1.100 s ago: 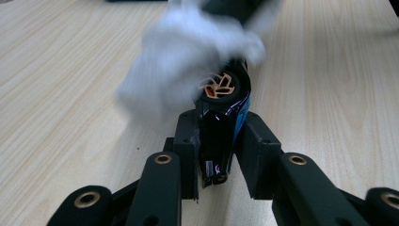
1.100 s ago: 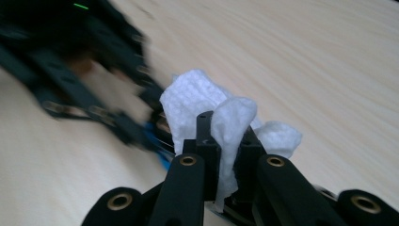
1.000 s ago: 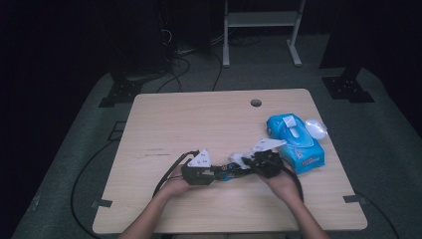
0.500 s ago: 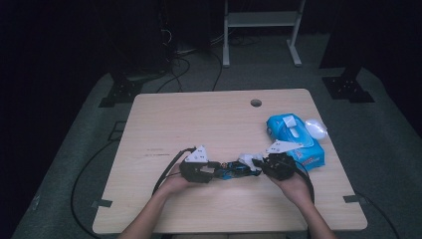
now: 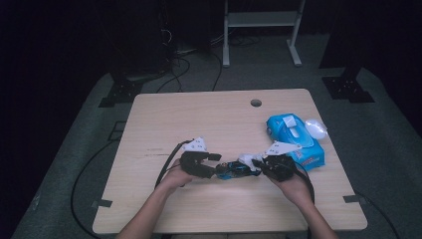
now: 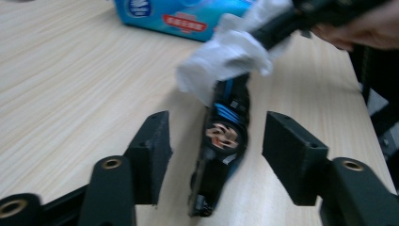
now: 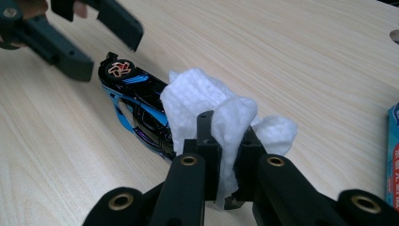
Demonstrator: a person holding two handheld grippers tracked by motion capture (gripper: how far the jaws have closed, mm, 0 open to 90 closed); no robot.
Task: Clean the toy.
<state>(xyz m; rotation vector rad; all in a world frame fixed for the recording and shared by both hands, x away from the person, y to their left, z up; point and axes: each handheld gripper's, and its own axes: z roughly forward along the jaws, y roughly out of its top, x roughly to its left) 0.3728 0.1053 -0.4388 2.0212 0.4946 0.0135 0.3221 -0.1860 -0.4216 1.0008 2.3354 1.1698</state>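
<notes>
A pale wooden table [image 5: 199,124] with a light grain is seen from above, standing on grey carpet in a dark room. A round cable hole [image 5: 256,103] is cut near the far edge of the table. Behind the table, the legs of a white metal stand [image 5: 259,30] and some loose black cables [image 5: 184,64] are made out on the floor; the rest of the room is lost in darkness.

A black-and-blue toy car [image 5: 234,170] is laid on its side near the near edge of the table, roughly midway along it, between the two grippers. Its wheel with an orange hub [image 6: 222,135] is turned upward in the left gripper view.

The left gripper [image 5: 211,164] is held just left of the car. Its jaws have just been opening and are now parted, with the car's end lying between them and untouched by either pad.

The right gripper [image 5: 259,163] is held at the car's other end. Its jaws are clamped together on a crumpled white wipe [image 7: 221,117], which is pressed against the car's body.

A blue pack of wet wipes [image 5: 293,137] is lying near the right edge of the table, just beyond the right gripper, and a small clear plastic piece [image 5: 316,128] is resting beside its far right side.
</notes>
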